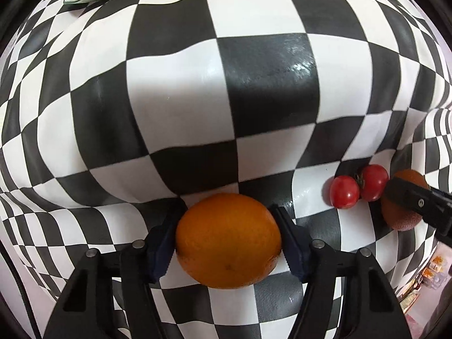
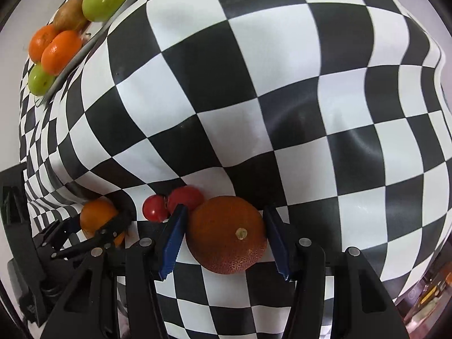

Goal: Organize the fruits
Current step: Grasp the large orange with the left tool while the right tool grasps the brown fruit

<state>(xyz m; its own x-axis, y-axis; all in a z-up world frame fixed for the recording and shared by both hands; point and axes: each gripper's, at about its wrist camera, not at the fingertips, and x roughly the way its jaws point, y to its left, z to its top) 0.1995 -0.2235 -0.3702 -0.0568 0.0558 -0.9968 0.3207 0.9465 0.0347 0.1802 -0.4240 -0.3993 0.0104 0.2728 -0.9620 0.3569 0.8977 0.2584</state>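
The black left gripper (image 1: 228, 240) was closed on something round; the black right gripper (image 2: 224, 237) stood open, both low.

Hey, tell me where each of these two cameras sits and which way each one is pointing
Left wrist: rides the left gripper, looking forward along black fingers clamped on an orange.
Right wrist: rides the right gripper, fingers flanking a darker orange, gap visible, facing the fruit tray.
Shared: checkered cloth, two tomatoes, both oranges, each other's gripper.

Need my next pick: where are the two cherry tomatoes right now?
On the checkered cloth, between the two grippers: the cherry tomatoes sit just left of the right gripper and its dark orange.
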